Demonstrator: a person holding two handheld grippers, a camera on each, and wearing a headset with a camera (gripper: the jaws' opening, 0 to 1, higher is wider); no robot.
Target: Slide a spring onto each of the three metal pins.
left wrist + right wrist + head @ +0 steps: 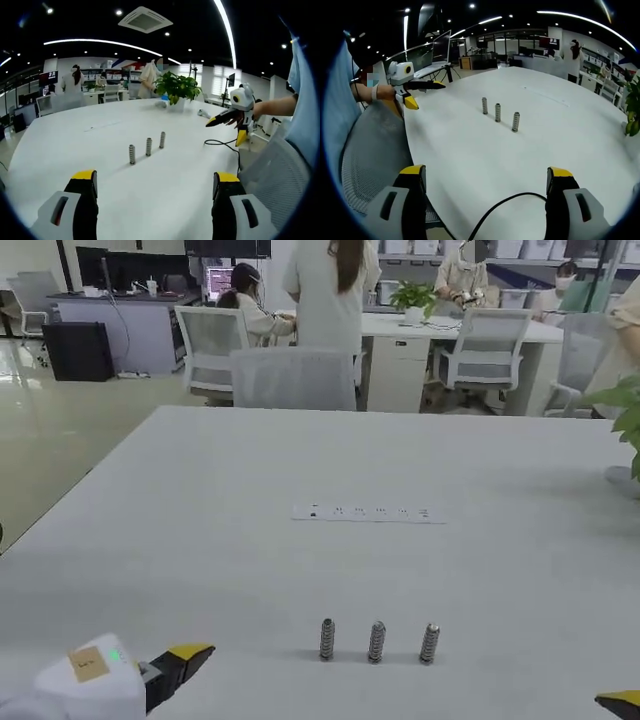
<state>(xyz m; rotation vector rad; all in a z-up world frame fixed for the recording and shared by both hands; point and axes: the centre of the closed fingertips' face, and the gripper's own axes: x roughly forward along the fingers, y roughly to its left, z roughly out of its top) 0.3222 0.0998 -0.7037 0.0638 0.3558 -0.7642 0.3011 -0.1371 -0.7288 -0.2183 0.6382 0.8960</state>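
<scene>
Three short metal pins stand upright in a row near the front of the white table (200, 540). The left pin (327, 639), middle pin (376, 642) and right pin (429, 643) each show a coiled spring around them. My left gripper (185, 660) sits low at the front left, open and empty, well apart from the pins. Its own view has the row of pins (148, 146) ahead of its spread jaws (155, 180). My right gripper (620, 702) peeks in at the front right, also open (486, 174) and empty, with the row of pins (497, 112) far ahead.
A recessed power strip (368, 512) lies flush in the table's middle. A potted plant (175, 87) stands at the right edge. A black cable (495, 210) trails near the right gripper. Office chairs (293, 378) and several people are beyond the far edge.
</scene>
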